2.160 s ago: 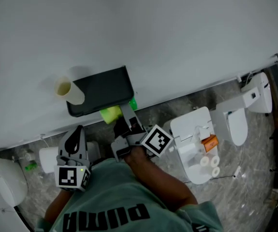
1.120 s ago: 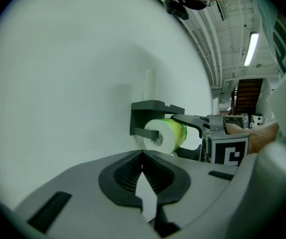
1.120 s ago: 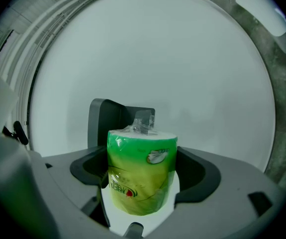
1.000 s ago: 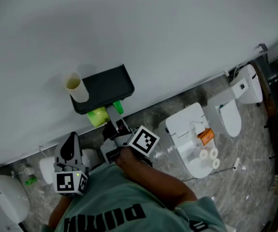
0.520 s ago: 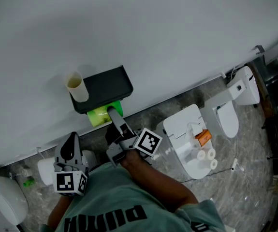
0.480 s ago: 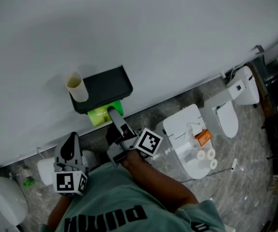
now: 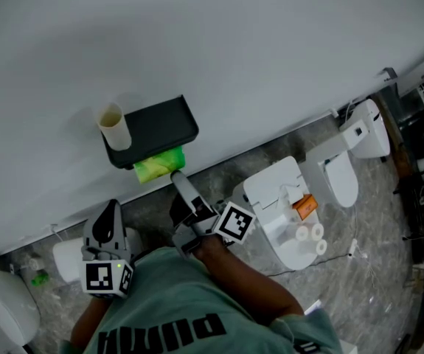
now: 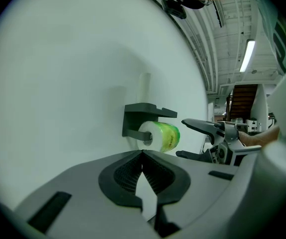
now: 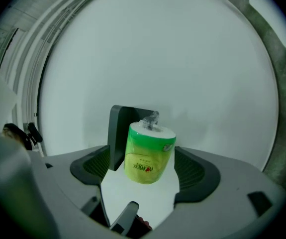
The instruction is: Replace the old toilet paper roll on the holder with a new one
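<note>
Left gripper clenched, nothing between its jaws | cardboard tube upright at left end of black holder | green-wrapped toilet paper roll hangs on holder beneath shelf | right gripper released, jaws spread just short of roll

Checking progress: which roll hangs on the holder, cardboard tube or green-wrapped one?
The green-wrapped roll, under the black holder; the cardboard tube stands on top.

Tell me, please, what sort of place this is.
Probably a mock bathroom inside a large hall: a wall-mounted holder with a green-wrapped roll, toilets standing on the stone-look floor, and, in the left gripper view, a high industrial ceiling with a strip light.
</note>
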A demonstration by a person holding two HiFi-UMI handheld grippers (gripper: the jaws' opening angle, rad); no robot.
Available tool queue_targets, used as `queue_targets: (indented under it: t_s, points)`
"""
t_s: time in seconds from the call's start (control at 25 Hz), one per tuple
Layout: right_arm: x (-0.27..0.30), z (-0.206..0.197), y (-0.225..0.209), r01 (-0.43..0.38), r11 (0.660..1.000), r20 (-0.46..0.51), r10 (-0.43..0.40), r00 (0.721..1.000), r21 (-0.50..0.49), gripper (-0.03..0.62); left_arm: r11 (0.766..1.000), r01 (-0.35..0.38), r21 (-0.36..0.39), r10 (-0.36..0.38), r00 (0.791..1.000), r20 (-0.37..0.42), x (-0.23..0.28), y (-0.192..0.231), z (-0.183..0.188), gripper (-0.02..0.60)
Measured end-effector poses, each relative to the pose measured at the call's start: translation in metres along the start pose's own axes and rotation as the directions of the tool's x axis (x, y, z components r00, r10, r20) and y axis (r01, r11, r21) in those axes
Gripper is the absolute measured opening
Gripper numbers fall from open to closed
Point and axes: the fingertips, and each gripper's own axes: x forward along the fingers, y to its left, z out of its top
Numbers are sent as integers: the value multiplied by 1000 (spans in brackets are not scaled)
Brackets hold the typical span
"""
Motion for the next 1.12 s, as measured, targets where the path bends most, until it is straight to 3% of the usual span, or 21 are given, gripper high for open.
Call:
queue_targets:
  t_s: [0.08, 0.16, 0.2, 0.28, 0.36, 0.44, 0.64, 0.76, 0.92, 1.12]
  points:
    - [-5, -4, 7, 7, 996, -27, -10, 1000, -93, 410, 1000, 7, 3, -7, 1000, 1, -1, -3, -1, 5]
    - [-10, -10, 17, 19, 971, -63, -35, 997, -240, 409, 1000, 18, 10, -19, 1000, 11, -1, -7, 0, 5]
    - [-12, -13, 22, 22, 947, -80, -50, 996, -320, 406, 1000, 24, 12, -25, 1000, 14, -1, -8, 1, 5]
    - [-15, -21, 32, 11, 891, -111, -69, 991, -454, 311, 999, 37, 14, -37, 999, 13, -2, -11, -1, 5]
    - [-17, -30, 39, -7, 836, -138, -82, 987, -549, 282, 999, 44, 10, -44, 999, 16, -2, -13, -3, 5]
    - [-19, -37, 43, -8, 766, -152, -117, 981, -643, 241, 999, 48, 6, -48, 999, 22, -4, -15, -3, 5]
    - [-29, -38, 49, 49, 521, -77, -217, 973, -852, 49, 999, 53, -4, -53, 998, 34, -7, -20, -1, 5]
    - [-35, -42, 50, 62, 423, -50, -249, 967, -904, 5, 998, 44, -35, -43, 998, 39, -11, -23, 2, 5]
    - [-41, -53, 52, 59, 354, -41, -269, 962, -934, 5, 998, 51, -34, -49, 998, 44, -18, -26, 1, 5]
    - [-50, -58, 51, 57, 338, -43, -281, 959, -939, 5, 998, 53, -31, -51, 998, 36, -27, -33, -4, 5]
